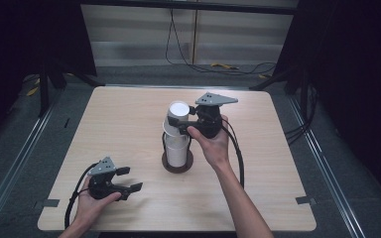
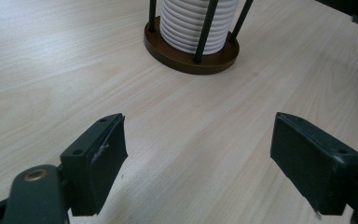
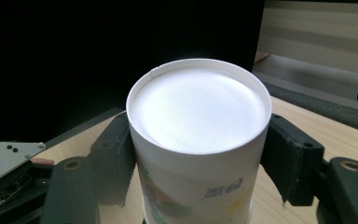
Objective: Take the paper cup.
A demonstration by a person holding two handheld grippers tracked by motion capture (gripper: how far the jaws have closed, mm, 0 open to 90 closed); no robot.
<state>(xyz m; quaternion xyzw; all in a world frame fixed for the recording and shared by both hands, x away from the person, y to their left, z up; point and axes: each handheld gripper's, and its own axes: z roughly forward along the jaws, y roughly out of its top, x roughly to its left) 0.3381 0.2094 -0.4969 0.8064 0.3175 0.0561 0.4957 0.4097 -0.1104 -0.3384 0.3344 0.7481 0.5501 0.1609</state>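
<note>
Cups first, from the high view: a stack of white paper cups stands upside down in a round brown holder near the middle of the worktop; the top cup sits tilted above the stack, and the right gripper grasps it at the side, just above the holder; the left gripper rests on the worktop well to the near left of the holder, released and holding nothing.

Left gripper view: both jaws stand wide apart over bare wood; beyond them the holder shows its dark upright rods and the ribbed rims of the stacked cups.

Right gripper view: the top cup fills the gap between the jaws, its closed base facing the camera, both pads pressed to its wall.

Paper this thin is light and easily crushed; a gentle squeeze on the wall near the stiffer base should hold best, and the printed coating may be slippery; nested cups can cling, so a straight lift seems wise.
</note>
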